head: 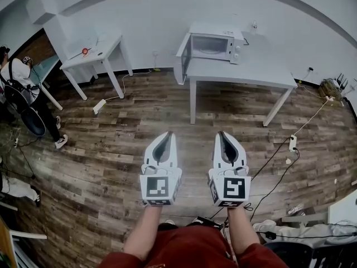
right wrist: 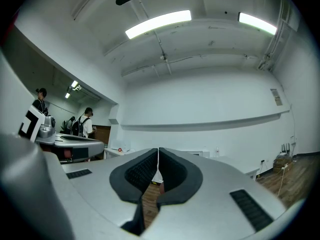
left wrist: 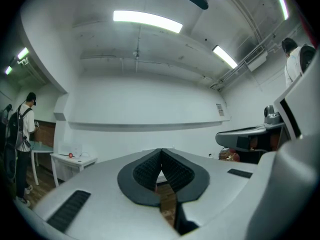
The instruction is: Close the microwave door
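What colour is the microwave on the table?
White: the microwave shows clearest in the head view.

a: what's the room like?
b: white walls (head: pixel 167 21), dark wood plank floor (head: pixel 111 149), strip lights (left wrist: pixel 147 20) on the ceiling (right wrist: pixel 210 44).
a: furniture?
b: a white surface (head: pixel 245 71) by the wall, a smaller white table (head: pixel 95 57) left of it, cables (head: pixel 311 118) on the floor.

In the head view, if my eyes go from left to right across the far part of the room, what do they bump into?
person → small white table → microwave with its door open → power strip on the floor
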{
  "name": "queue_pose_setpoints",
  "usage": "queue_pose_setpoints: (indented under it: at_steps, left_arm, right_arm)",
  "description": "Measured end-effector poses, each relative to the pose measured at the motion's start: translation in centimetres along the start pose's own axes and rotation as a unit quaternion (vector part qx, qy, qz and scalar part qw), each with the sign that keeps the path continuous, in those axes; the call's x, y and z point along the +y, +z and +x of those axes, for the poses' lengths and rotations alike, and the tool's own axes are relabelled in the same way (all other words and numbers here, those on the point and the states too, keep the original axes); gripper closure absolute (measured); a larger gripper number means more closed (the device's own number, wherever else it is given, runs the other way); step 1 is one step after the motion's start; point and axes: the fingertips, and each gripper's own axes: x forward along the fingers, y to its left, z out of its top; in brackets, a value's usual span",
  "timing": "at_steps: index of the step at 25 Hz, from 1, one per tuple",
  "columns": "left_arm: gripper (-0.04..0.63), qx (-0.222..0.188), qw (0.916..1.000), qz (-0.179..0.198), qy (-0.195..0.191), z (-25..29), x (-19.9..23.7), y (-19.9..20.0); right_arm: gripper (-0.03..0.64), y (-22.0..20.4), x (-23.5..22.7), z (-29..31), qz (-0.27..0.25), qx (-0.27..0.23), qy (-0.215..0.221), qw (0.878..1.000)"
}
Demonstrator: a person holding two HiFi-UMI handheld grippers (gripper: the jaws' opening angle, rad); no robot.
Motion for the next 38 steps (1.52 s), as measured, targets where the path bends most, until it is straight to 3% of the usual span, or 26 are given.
queue_pose_setpoints:
  at_steps: [5, 16, 38]
  left_arm:
    - [0.568, 0.01, 0.9999, 0.001, 0.012, 0.4, -1.8, -1.1]
    - [0.568, 0.008, 0.9999, 0.004, -0.007, 4.9, -2.4, -2.5]
    - [0.568, -0.014, 0.9989, -0.034, -0.027, 16.2, 11.1, -4.0]
  right_arm:
    - [0.588, -1.1, -2.6, -0.5, 0.017, 0.002, 0.001, 1.0]
    - [0.589, -3.4, -4.9, 2.6, 0.023, 0.014, -0.015, 1.0]
    - [0.589, -3.4, 0.2, 19.3, -0.02, 0.026, -0.029, 0.999]
